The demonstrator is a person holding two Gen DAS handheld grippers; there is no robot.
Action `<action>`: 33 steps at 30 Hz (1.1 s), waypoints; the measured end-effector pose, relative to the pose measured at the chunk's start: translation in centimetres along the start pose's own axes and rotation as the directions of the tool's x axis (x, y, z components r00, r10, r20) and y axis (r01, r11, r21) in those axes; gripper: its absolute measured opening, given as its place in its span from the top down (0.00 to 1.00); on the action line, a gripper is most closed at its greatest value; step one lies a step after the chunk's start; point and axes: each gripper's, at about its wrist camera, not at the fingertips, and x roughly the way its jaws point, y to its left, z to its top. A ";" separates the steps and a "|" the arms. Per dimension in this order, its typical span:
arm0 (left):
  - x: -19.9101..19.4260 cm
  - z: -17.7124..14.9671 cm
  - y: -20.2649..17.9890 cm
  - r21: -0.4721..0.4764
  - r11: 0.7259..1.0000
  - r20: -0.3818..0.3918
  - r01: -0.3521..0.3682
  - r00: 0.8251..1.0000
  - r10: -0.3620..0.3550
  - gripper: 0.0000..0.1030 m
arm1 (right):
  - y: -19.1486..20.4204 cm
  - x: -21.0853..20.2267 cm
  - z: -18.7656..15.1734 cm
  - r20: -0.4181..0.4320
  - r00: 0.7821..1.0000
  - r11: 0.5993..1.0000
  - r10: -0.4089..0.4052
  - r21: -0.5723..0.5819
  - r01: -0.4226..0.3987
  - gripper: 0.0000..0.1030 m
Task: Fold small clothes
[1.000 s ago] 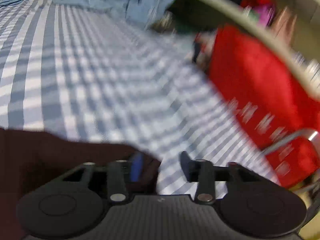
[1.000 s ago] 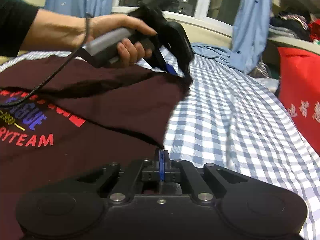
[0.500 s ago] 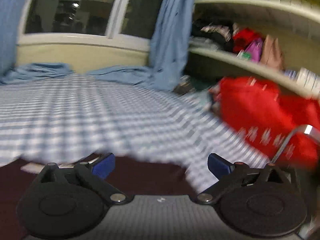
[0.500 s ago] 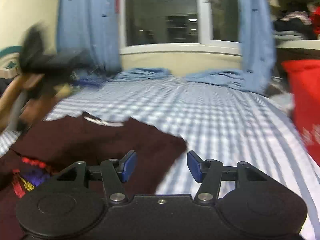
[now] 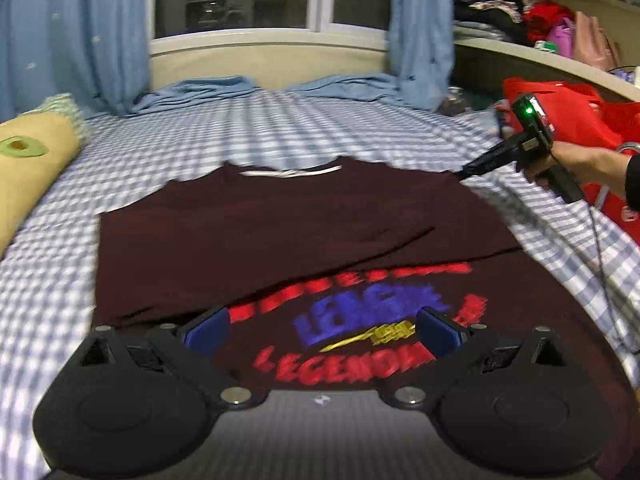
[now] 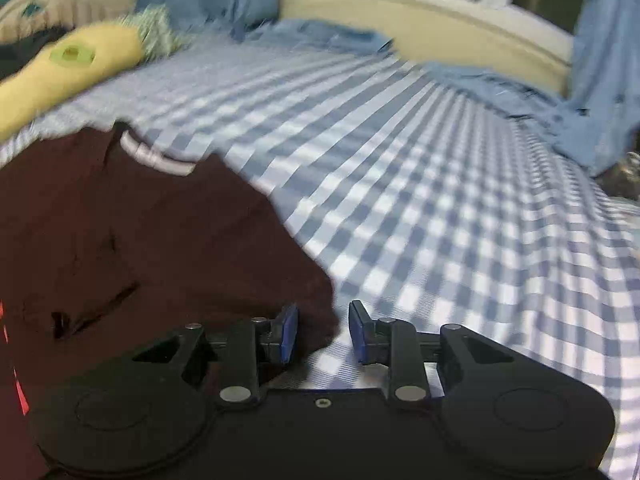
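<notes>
A dark maroon T-shirt with a red, blue and yellow print lies on the blue checked bedsheet, its upper part folded over the print. My left gripper is wide open and empty above the print. My right gripper is open and empty at the shirt's right sleeve edge. In the left wrist view the right gripper is held by a hand at the shirt's far right corner. The shirt also shows in the right wrist view.
A yellow pillow lies at the left of the bed and shows in the right wrist view. A red bag stands at the right. Blue curtains and bunched blue cloth lie under the window. Shelves with clutter are at the far right.
Both grippers let go of the shirt and opened. The left gripper pulled back over the print; the right one moved to the shirt's right edge. The folded part now lies flat.
</notes>
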 end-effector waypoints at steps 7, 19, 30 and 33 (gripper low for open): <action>-2.2 -1.2 2.5 -0.069 0.996 0.005 -0.058 0.998 0.059 0.02 | -1.0 1.9 2.0 -0.025 0.998 0.994 0.051 0.101 -0.048 0.58; -1.4 -1.2 3.6 -0.106 0.992 -0.011 -0.066 0.998 0.065 0.02 | -3.5 5.5 3.2 -0.159 0.970 0.933 0.182 0.341 -0.119 0.92; -2.3 -0.8 3.0 -0.107 0.992 0.006 -0.074 0.997 0.075 0.02 | -6.4 6.3 3.4 -0.074 0.997 0.882 -0.013 0.469 0.046 1.00; -2.9 -0.4 2.2 -0.067 0.994 0.026 -0.082 0.996 0.084 0.02 | -5.3 5.6 2.7 -0.004 0.996 0.915 -0.086 0.394 0.081 0.91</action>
